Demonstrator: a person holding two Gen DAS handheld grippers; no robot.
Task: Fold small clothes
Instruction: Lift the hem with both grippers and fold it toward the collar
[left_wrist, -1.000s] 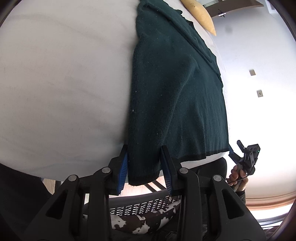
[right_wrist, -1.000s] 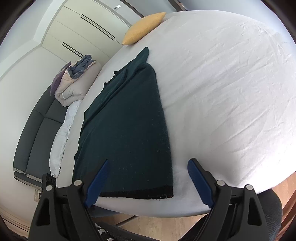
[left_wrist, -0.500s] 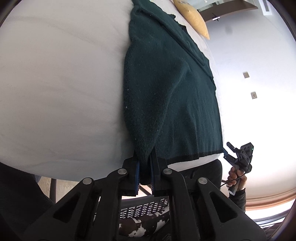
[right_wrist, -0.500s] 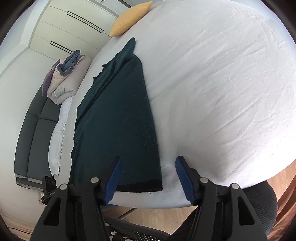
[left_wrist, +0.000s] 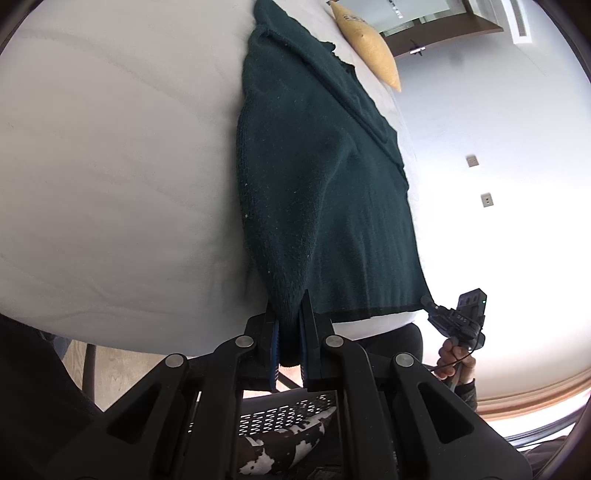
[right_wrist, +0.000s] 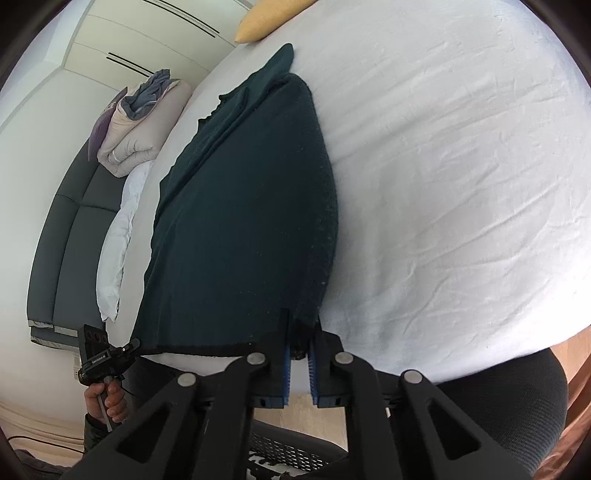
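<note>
The dark green sweater (left_wrist: 325, 177) lies lengthwise on the white bed (left_wrist: 110, 166), its hem at the near edge, and the left gripper (left_wrist: 291, 332) has its jaws clamped on the hem's left corner, where the knit bunches into a thick wad between the pads. If that wad is only the top layer, lifting may peel it off the one beneath and skew the fold. At the other corner the right gripper (right_wrist: 300, 345) is likewise clamped on the sweater, but its bite looks shallow, right at the dark hem band, so the cloth could slip out under its own weight; uneven lifting would also drag the garment toward the yellow cushion (left_wrist: 369, 48). Small white lettering on each gripper's body is too small to read.
</note>
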